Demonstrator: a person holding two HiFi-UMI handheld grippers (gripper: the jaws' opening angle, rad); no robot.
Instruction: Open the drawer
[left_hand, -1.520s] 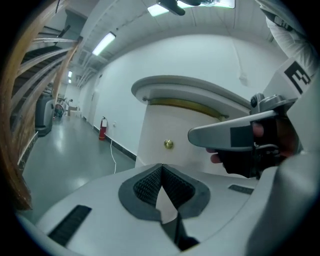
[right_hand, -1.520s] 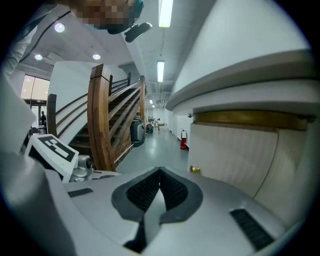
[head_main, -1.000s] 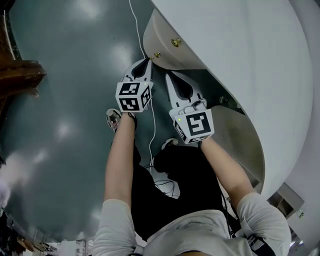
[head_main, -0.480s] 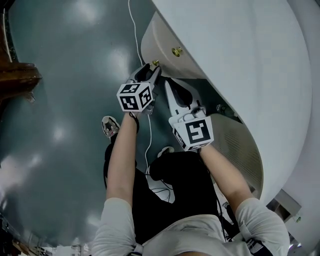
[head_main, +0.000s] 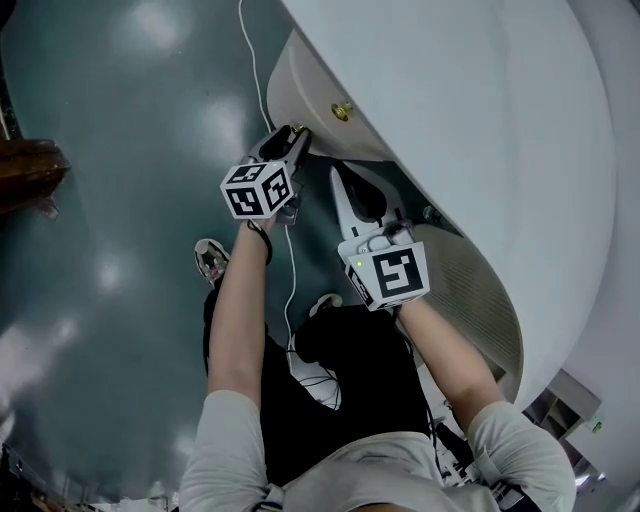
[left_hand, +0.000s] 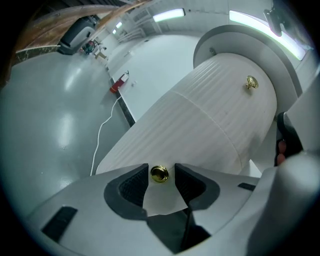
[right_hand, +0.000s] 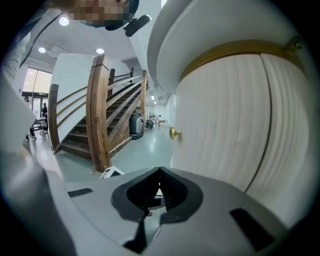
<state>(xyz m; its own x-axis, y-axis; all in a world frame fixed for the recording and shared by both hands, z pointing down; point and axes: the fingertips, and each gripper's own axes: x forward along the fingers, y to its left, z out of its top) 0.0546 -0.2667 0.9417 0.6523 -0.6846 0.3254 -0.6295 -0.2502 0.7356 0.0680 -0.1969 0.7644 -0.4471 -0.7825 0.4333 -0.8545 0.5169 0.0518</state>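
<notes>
The left tool (head_main: 294, 134) is seen with its jaws standing apart, having just been opening, and the small brass knob (left_hand: 159, 174) of the drawer (left_hand: 165, 135) is framed between the pads without being pressed by either. The right tool (right_hand: 160, 175) is held with its jaws together on nothing, just below and to the right of the left one in the head view. The drawer is found at upper centre of the head view, a pale ribbed front curving out from under the white cabinet (head_main: 480, 120). The chief risk is judged to be a slipped grip — the knob is small, round and polished, so if the jaws are closed off-centre or only on its rim, it may be squeezed out and the pull lost. A pull made at a slant to the drawer's travel could also be expected to jam it, since the curved front gives little cue of the true line. The white cable (head_main: 262, 60) trailing over the floor (head_main: 120, 150) could be snagged if a step back is taken. The front's long axis is read as running from lower left to upper right of the left gripper view, toward a second knob (left_hand: 251, 83), while the framed knob points out of the front, almost straight back at the left tool.
</notes>
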